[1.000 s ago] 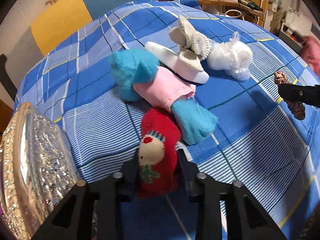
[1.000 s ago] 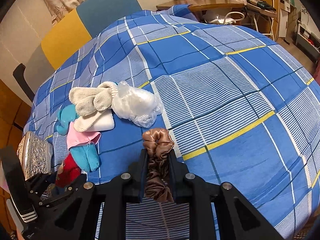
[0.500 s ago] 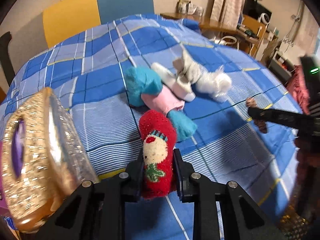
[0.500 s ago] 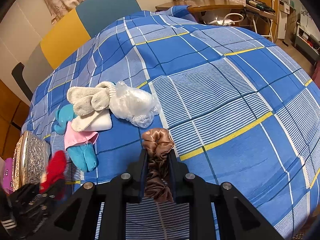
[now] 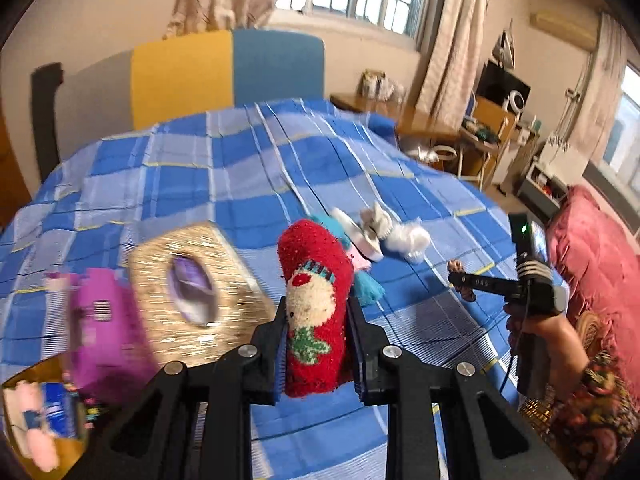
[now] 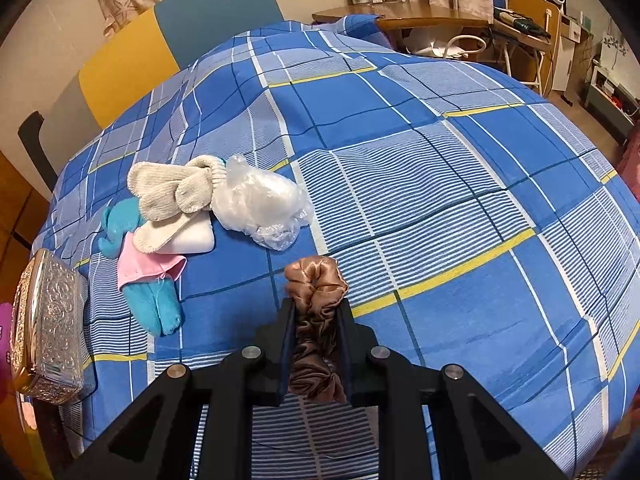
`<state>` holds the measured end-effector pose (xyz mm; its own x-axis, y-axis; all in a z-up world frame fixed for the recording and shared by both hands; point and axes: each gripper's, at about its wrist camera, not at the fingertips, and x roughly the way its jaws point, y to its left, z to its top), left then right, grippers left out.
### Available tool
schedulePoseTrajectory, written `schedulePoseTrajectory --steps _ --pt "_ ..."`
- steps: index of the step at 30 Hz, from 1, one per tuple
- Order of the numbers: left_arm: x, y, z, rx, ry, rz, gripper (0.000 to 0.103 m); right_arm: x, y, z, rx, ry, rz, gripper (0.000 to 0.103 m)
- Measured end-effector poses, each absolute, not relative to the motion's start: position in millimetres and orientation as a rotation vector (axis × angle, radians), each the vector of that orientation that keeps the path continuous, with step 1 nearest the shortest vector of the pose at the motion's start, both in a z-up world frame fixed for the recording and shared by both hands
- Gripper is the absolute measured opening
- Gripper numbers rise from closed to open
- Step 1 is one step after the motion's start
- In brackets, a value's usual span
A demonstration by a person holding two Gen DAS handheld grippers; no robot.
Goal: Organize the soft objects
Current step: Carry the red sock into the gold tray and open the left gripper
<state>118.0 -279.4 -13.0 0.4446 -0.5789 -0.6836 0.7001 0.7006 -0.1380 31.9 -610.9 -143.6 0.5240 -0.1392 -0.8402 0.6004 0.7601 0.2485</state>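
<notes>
My left gripper (image 5: 318,320) is shut on a red fuzzy sock (image 5: 314,300) with a white face and holds it upright, lifted above the bed. My right gripper (image 6: 316,320) is shut on a brown satin scrunchie (image 6: 316,284) just over the blue plaid bedspread (image 6: 440,168). To its left lie a cream knit sock (image 6: 172,190), a white slipper (image 6: 192,236), a clear plastic bag (image 6: 260,204) and a teal-and-pink sock (image 6: 150,280). The right gripper also shows in the left wrist view (image 5: 460,280), far right.
A shiny embossed gold box (image 6: 44,324) sits at the bed's left edge, also in the left wrist view (image 5: 192,296). A purple item (image 5: 100,328) lies beside it. A yellow-and-blue headboard (image 6: 180,36) and a wooden desk (image 6: 420,16) stand behind the bed.
My left gripper has lifted the red sock off the bed, pulled back and tilted up. My right gripper has stayed in place with the scrunchie.
</notes>
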Motion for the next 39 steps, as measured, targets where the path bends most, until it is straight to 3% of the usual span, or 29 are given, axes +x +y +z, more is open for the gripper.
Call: schedulePoseTrajectory --steps 8,16,25,39 --pt "134 -175 28 0.091 0.704 -0.679 0.025 30 -609 -143 0.53 0.934 -0.499 0.018" --pt "148 -65 25 0.046 0.701 -0.498 0.026 27 -609 -141 0.501 0.932 -0.528 0.018" --pt "156 43 -39 -0.041 0.834 -0.31 0.026 23 -612 -141 0.497 0.928 -0.563 0.018" --pt "149 97 -133 -0.027 1.031 -0.17 0.026 23 -613 -145 0.493 0.946 -0.591 0.018"
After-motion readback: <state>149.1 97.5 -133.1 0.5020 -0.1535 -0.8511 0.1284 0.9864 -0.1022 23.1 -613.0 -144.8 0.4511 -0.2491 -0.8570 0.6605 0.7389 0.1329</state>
